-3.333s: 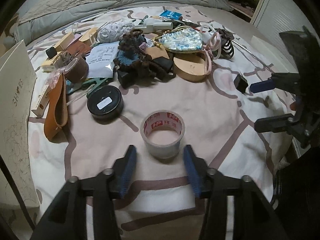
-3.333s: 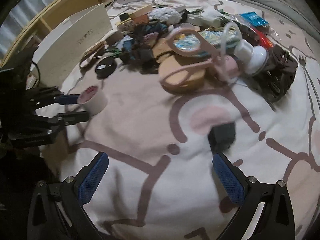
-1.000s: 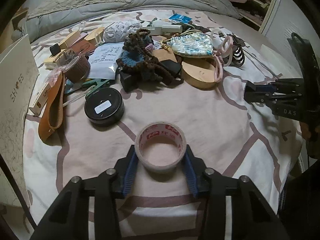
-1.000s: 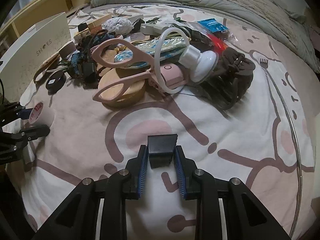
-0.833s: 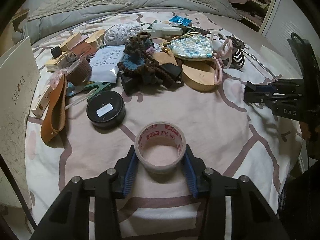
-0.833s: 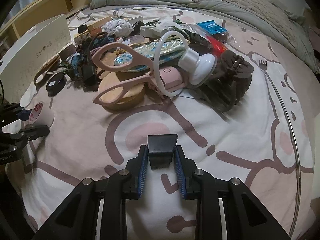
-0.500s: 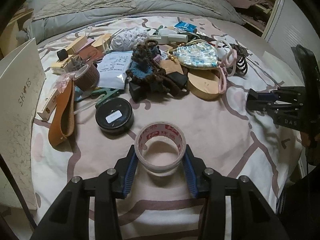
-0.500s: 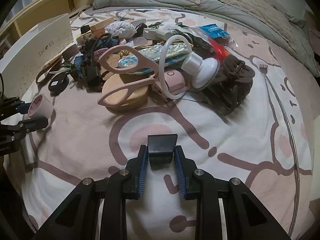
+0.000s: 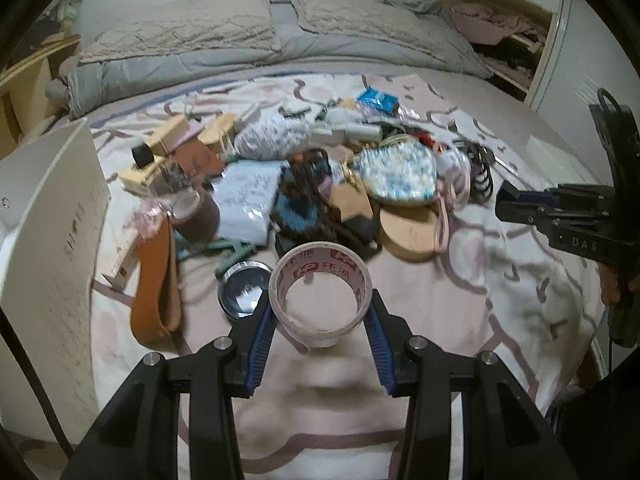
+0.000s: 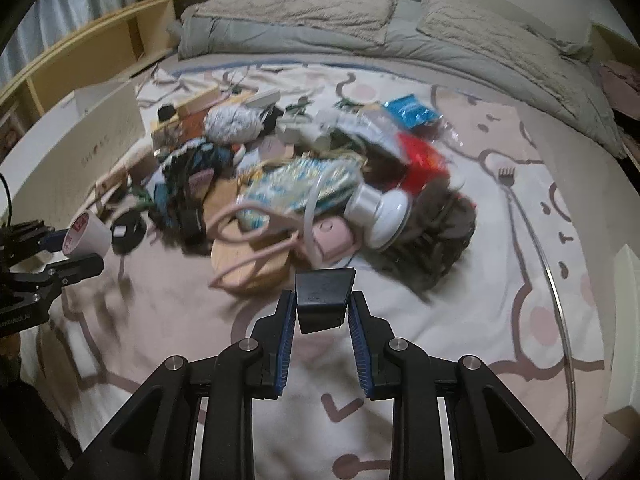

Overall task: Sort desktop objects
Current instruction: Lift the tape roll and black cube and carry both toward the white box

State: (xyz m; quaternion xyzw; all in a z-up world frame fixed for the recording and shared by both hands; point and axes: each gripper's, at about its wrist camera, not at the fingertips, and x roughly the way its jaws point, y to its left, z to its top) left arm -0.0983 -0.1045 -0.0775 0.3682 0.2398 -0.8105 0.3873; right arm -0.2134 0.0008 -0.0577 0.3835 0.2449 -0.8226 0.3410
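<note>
My left gripper (image 9: 318,316) is shut on a roll of clear packing tape (image 9: 320,294) with red print and holds it above the bedsheet. My right gripper (image 10: 322,316) is shut on a small black block (image 10: 323,298) and holds it lifted above the sheet. In the right wrist view the left gripper (image 10: 70,248) and its tape roll (image 10: 86,234) show at the far left. In the left wrist view the right gripper (image 9: 520,208) shows at the right edge. A heap of mixed objects (image 9: 320,184) lies in the middle of the bed.
A white shoe box (image 9: 44,232) stands at the left. A black round tin (image 9: 244,290) and a brown leather strap (image 9: 154,280) lie near the tape. A wooden disc (image 10: 250,260), pink scissors (image 10: 256,236) and a white round device (image 10: 384,216) edge the heap. Grey pillows (image 9: 280,36) lie behind.
Both grippers have risen and tilted up with their loads; the heap now sits lower and farther in both views. The tape and the black block stay gripped.
</note>
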